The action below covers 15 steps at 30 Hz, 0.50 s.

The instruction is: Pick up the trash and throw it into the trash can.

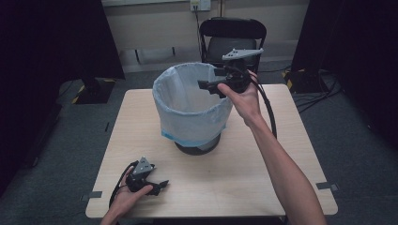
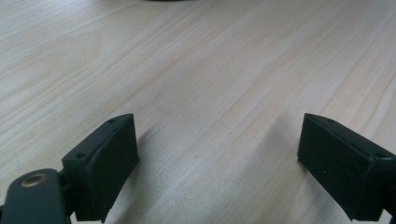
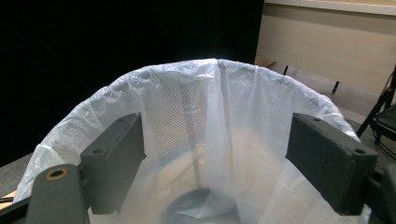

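Note:
A round bin lined with a thin white plastic bag (image 1: 192, 108) stands at the middle of the wooden table (image 1: 263, 178). My right gripper (image 1: 202, 85) is held over the bin's right rim with its jaws pointing left across the mouth. In the right gripper view the right gripper (image 3: 215, 158) is open, and the bag liner (image 3: 224, 107) lies beyond the jaws, not between them. My left gripper (image 1: 164, 184) rests low near the table's front left corner. In the left gripper view the left gripper (image 2: 217, 158) is open over bare wood (image 2: 210, 70).
A black folding chair (image 1: 232, 40) stands behind the table's far edge. Dark curtains hang at both sides of the room. The bin's dark bottom (image 3: 196, 207) shows through the liner. Tape marks (image 1: 327, 186) sit at the table's front corners.

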Tool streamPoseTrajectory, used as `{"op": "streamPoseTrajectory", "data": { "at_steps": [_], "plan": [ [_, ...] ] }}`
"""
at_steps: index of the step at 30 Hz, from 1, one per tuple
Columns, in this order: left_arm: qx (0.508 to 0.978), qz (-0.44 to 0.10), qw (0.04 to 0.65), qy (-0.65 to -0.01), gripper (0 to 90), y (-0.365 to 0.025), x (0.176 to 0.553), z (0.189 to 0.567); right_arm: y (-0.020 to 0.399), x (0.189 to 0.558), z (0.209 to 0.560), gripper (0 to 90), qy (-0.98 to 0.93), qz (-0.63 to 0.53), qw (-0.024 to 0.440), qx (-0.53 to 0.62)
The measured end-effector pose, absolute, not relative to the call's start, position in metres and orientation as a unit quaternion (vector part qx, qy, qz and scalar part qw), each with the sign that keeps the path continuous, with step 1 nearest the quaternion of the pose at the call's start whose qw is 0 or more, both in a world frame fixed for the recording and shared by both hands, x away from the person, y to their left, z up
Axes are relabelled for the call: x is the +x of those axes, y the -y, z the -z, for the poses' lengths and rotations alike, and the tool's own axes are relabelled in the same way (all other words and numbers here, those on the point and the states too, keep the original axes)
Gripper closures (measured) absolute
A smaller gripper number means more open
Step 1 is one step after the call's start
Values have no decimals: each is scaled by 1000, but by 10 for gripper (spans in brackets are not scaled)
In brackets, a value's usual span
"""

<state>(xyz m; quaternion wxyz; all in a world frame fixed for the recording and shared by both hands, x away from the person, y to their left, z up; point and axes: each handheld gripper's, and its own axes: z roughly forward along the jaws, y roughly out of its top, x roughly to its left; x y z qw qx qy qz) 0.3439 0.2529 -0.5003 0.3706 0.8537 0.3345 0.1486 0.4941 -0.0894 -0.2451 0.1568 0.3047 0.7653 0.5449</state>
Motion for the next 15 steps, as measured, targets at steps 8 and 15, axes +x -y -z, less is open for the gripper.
{"op": "streamPoseTrajectory", "data": {
  "at_steps": [8,15],
  "plan": [
    [854,-148,370,-334,117,-253,344,500,103,490,246,186,-763,-540,165,315],
    [854,-148,370,-334,117,-253,344,500,120,488,248,186,-759,-534,176,329]
  ]
}}
